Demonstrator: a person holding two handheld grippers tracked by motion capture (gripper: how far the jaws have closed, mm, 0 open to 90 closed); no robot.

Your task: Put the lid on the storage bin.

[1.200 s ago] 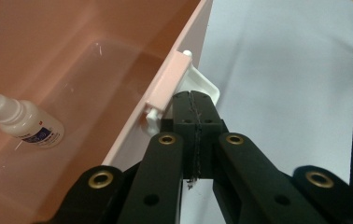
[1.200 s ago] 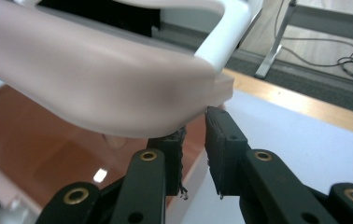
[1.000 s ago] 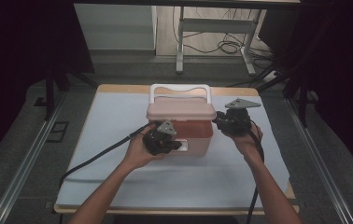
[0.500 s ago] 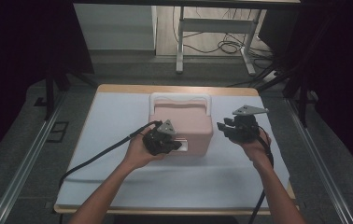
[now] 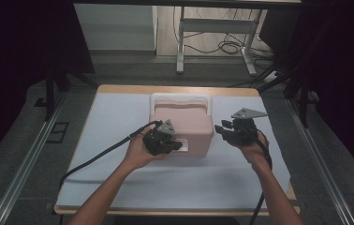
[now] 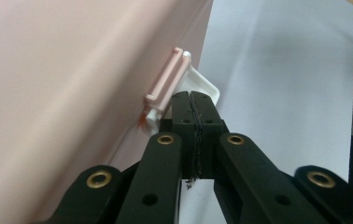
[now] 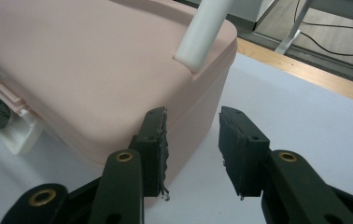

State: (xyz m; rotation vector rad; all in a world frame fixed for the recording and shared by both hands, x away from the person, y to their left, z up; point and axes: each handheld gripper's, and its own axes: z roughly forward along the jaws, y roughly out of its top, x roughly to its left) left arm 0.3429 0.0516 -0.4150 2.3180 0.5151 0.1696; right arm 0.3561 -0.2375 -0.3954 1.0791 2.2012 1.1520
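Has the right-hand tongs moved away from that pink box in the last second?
Yes. The right tongs, which sat against the pink box before, now hang apart from its right side, nearer the table's right edge. Their jaws have just been opening, with nothing between them.

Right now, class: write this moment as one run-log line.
scene: pink box on table | left tongs: shut, at white latch | right tongs: jaws just opened, nothing between | handle: lying back

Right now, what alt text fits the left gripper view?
The left tongs, shut, sit against the white plastic latch on the front of a pale pink plastic cooler box. The box stands on a white sheet-covered table.
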